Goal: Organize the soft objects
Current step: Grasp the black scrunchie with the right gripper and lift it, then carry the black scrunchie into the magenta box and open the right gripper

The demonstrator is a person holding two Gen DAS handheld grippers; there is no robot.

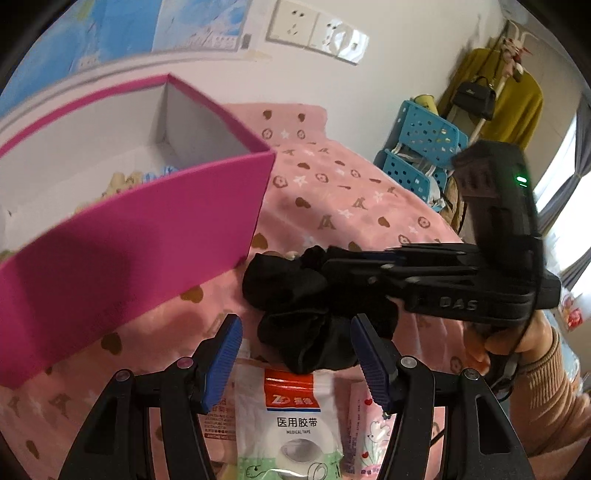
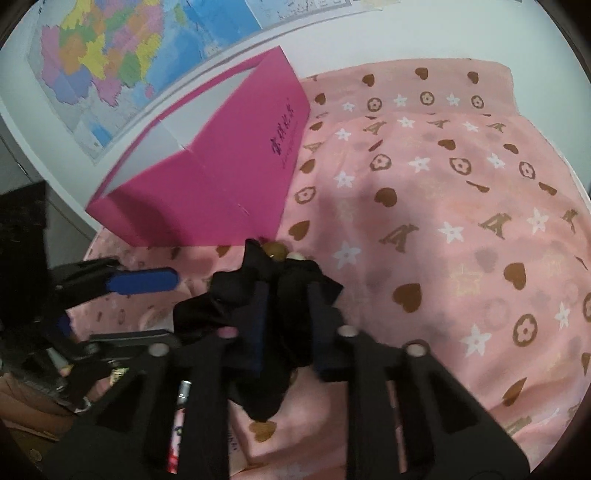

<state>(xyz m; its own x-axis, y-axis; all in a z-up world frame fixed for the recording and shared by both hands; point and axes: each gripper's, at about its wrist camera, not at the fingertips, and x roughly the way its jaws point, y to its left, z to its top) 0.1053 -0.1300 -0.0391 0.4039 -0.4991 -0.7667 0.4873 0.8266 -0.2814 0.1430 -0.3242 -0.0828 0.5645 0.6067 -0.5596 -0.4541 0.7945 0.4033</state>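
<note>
While I am clamping my right gripper [image 2: 286, 314] on the crumpled black fabric scrunchie [image 2: 258, 314], my left gripper [image 1: 295, 354] is hanging open. Slack folds are risking snagging on the open magenta cardboard box's [image 2: 207, 192] rim.

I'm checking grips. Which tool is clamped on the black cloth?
The right tool, its fingers pinching the black cloth. The left tool stands open, gripping nothing.

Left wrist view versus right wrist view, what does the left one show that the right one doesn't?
Only the left wrist view shows the medical tape packet, the wall sockets, the blue baskets and the inside of the pink box. Only the right wrist view shows the printed lettering on the box's side. Both show the pink box, the patterned pink sheet, the wall map, and the black cloth pinched by the right gripper.
</note>
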